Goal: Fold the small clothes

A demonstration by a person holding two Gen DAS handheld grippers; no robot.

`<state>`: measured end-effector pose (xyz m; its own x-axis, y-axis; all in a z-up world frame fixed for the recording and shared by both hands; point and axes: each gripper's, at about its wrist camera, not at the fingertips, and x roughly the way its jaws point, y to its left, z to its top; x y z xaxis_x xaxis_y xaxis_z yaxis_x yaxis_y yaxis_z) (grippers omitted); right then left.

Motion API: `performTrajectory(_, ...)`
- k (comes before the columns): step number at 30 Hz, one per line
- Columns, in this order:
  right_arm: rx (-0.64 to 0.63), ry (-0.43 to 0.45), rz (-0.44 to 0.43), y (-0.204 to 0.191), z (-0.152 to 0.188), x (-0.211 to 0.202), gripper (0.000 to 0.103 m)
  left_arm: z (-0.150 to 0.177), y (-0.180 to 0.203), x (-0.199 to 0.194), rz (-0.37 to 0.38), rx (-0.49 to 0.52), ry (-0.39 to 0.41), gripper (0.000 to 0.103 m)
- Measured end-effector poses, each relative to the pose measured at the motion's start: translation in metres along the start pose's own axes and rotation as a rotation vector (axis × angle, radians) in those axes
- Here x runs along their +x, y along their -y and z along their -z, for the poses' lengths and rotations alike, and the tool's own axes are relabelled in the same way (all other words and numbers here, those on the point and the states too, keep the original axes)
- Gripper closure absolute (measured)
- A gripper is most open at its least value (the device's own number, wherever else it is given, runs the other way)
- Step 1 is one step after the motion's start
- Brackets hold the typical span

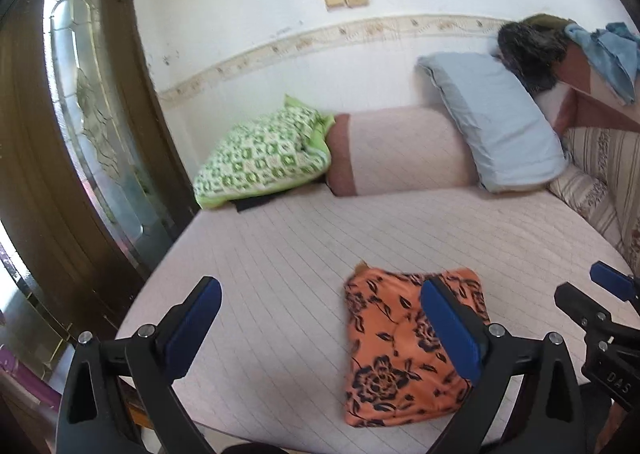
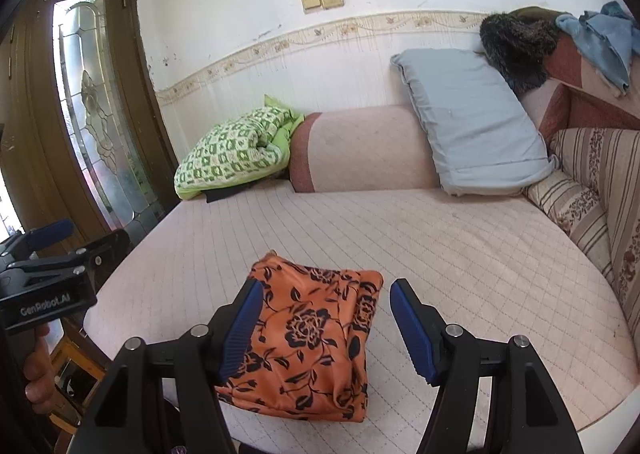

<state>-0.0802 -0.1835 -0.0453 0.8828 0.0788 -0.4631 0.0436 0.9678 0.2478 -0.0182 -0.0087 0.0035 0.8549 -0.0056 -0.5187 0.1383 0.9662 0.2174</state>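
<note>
Orange floral cloth (image 2: 308, 338), folded into a rough square, lies flat on the pink quilted bed (image 2: 460, 254), near its front edge; everything else placed rel. to it. Left gripper (image 1: 320, 326) hangs above the cloth & a bit to its left, jaws spread very wide, nothing between the blue pads, not touching fabric. Right gripper (image 2: 326, 328) is above the cloth's near-right part, jaws approx. half open, empty; cloth shows below the gap, no contact. Beyond the cloth, along the wall: green checked pillow (image 2: 232, 150) far left, pink bolster (image 2: 360, 150) straight behind, pale blue pillow (image 2: 472, 118) far right. Striped cushion (image 2: 580, 190) well right of the cloth. Wooden door w/ glass (image 2: 92, 102) far left.
</note>
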Motion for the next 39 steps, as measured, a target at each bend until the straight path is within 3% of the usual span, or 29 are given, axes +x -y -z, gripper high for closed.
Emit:
performTrajectory(10,-0.054,0.036,-0.019,-0.023,-0.01,-0.01,0.034,-0.011,-0.021,-0.014,0.008,-0.054,0.049,0.003)
performTrajectory(27,-0.086,-0.017,-0.059,-0.037,0.007,0.005,0.034,-0.008,-0.022,-0.022,0.016,-0.055,0.085,0.003)
performTrajectory(35,-0.097,-0.021,-0.066,-0.038,0.009,0.008,0.034,-0.007,-0.017,-0.018,0.071,-0.041,0.061,0.003)
performTrajectory(39,-0.108,-0.019,-0.071,-0.039,0.01,0.01,0.034,-0.005,-0.017,-0.017,0.135,-0.054,0.075,0.003)
